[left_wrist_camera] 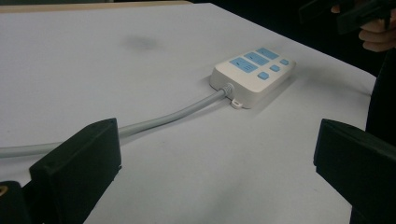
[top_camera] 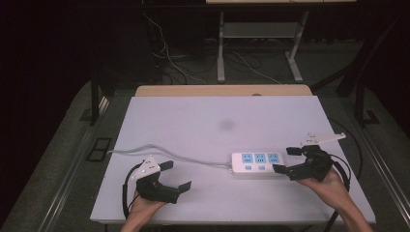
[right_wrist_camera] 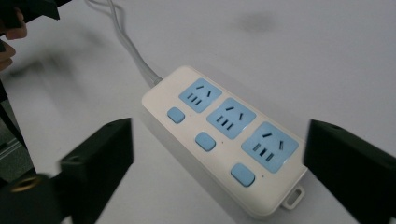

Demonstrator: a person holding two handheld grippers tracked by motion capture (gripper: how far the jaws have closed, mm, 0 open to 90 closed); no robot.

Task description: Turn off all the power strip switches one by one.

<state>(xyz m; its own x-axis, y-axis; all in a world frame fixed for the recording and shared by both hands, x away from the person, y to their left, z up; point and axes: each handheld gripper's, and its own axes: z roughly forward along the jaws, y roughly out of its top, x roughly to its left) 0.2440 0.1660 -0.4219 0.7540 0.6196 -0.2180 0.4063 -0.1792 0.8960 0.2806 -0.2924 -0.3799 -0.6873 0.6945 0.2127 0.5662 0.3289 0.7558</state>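
Power strip (top_camera: 256, 164) flat on the white table (top_camera: 217, 121), cord (top_camera: 159, 150) trailing off its left end. Right gripper (top_camera: 286, 160) at the strip's right end, spread wide and released, pads clear of the casing. Left gripper (top_camera: 175, 175) well left of the strip, near the cord, likewise wide apart, grasping nothing.

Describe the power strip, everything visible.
The power strip is a white, plastic-looking rounded block lying flat on the white table, near its right front. Its top has three light-blue sockets in a row, each with a small blue button beside it. All sockets are empty. A small mounting tab sticks out at each end. A grey cord leaves its left end and trails across the table. The right gripper stands open at its right end, not gripping it.
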